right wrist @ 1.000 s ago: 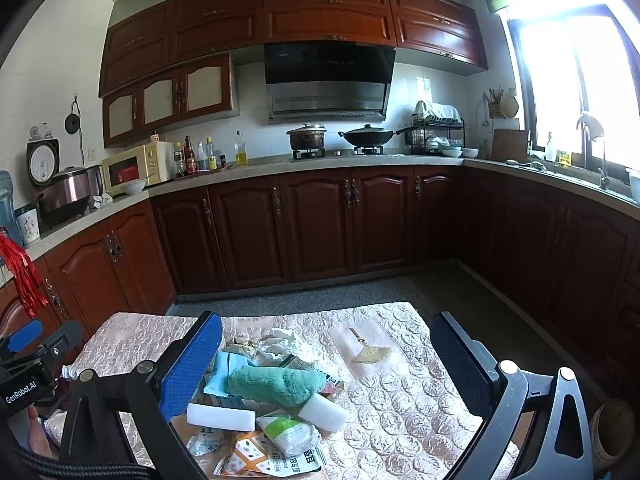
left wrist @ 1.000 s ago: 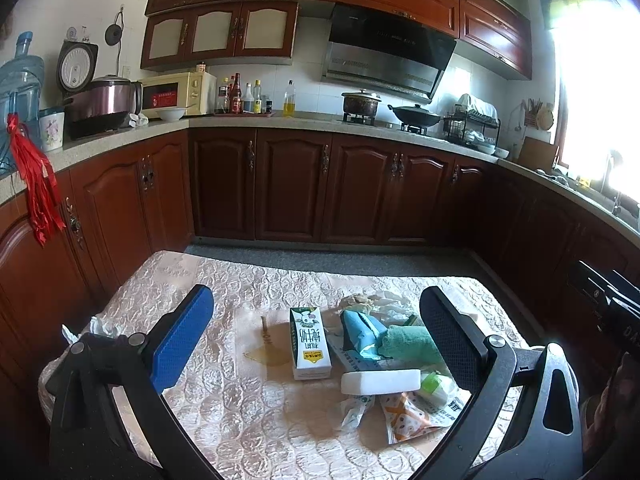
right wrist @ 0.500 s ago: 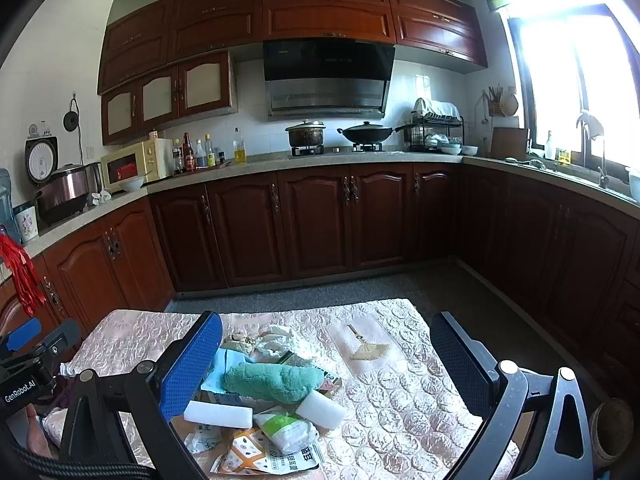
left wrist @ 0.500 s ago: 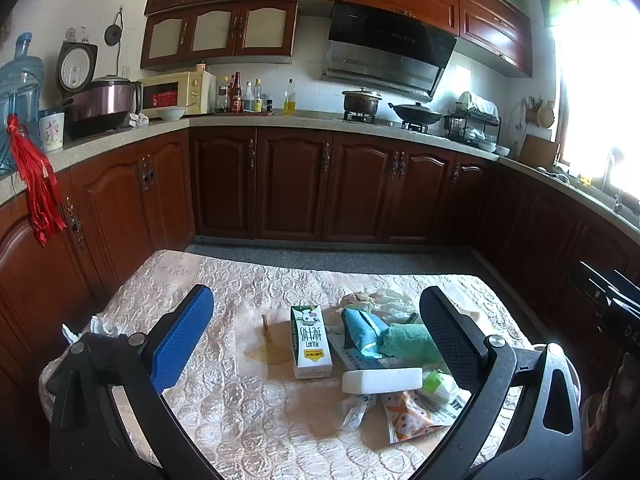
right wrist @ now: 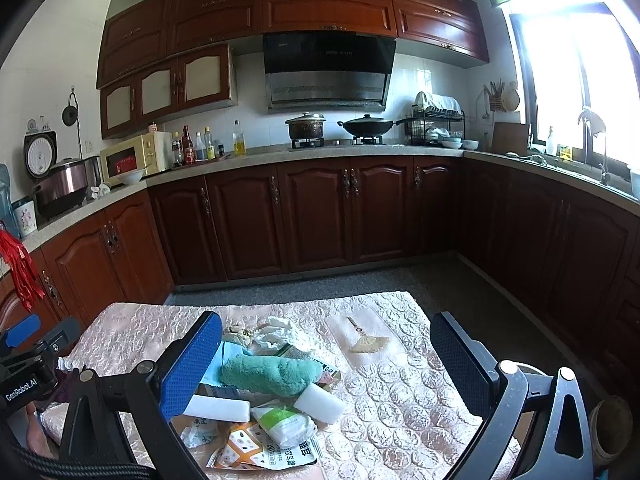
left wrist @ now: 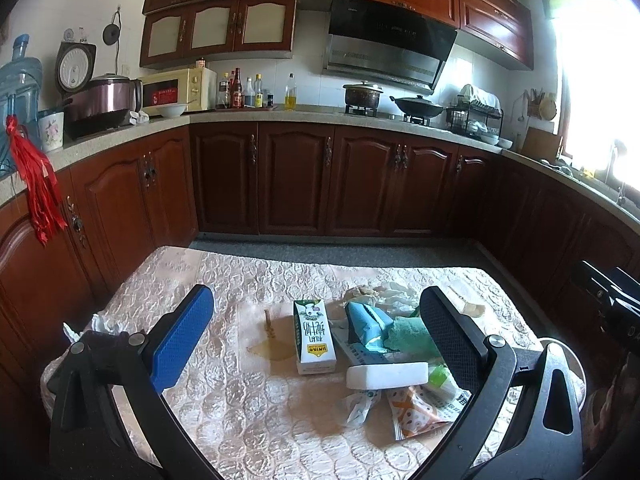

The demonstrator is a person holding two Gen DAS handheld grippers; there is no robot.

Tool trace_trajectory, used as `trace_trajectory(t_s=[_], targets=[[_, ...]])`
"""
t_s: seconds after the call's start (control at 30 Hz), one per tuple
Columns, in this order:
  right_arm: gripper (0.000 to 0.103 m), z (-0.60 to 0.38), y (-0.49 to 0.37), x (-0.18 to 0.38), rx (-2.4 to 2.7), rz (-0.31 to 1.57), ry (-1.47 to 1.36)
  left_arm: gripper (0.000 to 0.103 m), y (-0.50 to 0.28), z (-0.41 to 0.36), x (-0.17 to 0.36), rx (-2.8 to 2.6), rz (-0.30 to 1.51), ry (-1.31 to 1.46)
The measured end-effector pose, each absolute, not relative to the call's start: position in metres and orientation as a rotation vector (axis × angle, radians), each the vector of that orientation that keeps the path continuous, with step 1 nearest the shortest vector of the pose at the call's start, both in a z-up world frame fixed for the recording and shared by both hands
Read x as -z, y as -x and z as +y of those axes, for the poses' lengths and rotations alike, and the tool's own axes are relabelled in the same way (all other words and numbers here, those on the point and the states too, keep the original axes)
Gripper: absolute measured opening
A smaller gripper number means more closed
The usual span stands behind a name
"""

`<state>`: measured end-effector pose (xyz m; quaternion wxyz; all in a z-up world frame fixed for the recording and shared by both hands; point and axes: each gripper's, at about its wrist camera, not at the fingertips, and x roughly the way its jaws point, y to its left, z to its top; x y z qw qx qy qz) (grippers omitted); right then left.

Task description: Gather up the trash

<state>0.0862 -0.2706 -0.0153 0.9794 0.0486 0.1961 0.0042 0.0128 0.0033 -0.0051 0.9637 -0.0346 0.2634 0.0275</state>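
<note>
Trash lies in a loose pile on the quilted table cover (left wrist: 248,404), toward its right side in the left wrist view and toward its left side in the right wrist view. Largest in the pile is a green towel (right wrist: 276,372), resting across a blue packet (left wrist: 366,320) and printed paper. Beside these lies a milk carton (left wrist: 314,334), flat on its side, with a brown spill (left wrist: 272,350) touching its left edge. Two white foam blocks (left wrist: 386,376) and several snack wrappers (right wrist: 256,450) make up the near edge of the pile; crumpled tissue (right wrist: 280,330) sits at the far edge. The left gripper (left wrist: 316,332) and the right gripper (right wrist: 326,356) both hang above the table with fingers spread wide and nothing between them. No item has been picked up, so the approach step appears to be in hand. The next move likely calls for lowering one gripper over a single item, the carton or a foam block being the easiest to clamp.
</note>
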Motion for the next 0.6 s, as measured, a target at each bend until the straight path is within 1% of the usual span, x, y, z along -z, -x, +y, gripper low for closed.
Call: trace_trajectory(t_s=[0.6], targets=[[0.103, -0.270, -0.096, 0.030, -0.016, 0.432, -0.099, 0.102, -0.020, 0.003, 0.015, -0.057, 0.535, 0.087]])
